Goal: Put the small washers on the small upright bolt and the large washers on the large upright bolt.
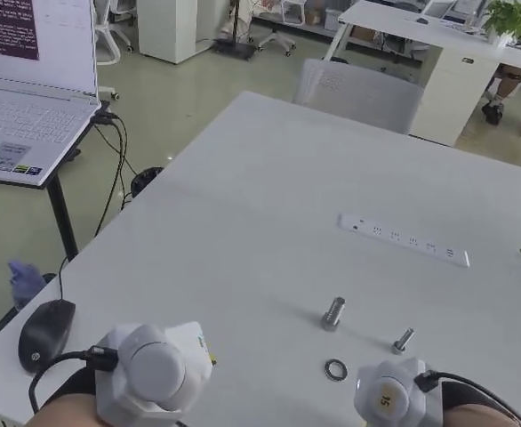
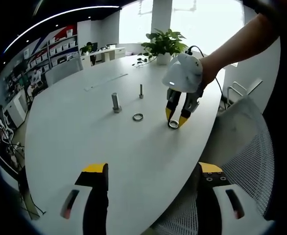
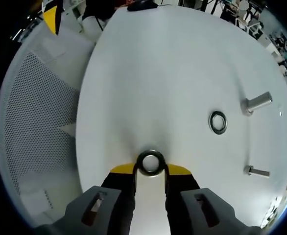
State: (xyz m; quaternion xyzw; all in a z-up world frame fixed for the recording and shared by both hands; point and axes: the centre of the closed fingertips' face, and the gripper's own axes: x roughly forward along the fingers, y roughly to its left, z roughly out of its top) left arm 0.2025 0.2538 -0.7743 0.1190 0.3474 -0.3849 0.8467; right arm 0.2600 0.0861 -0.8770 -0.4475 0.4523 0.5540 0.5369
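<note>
the right hand-held gripper [image 3: 151,170] pinches a washer [image 3: 141,162] at lower centre; it should lift level, then test the hole against the large bolt [image 3: 257,102] or the small bolt [image 3: 257,171]. the left hand-held gripper [image 2: 152,171] is spread.

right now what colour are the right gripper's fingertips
Yellow fingertips, clearest in the right gripper view.

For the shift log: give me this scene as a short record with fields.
big bolt: upright on table
small bolt: upright, apart from big bolt
loose washer: flat on table near big bolt, on neither bolt
gripped washer: between the right tool's jaws, at the table surface
right tool: shut on gripped washer
left tool: open, nothing between its jaws, near the table edge
</note>
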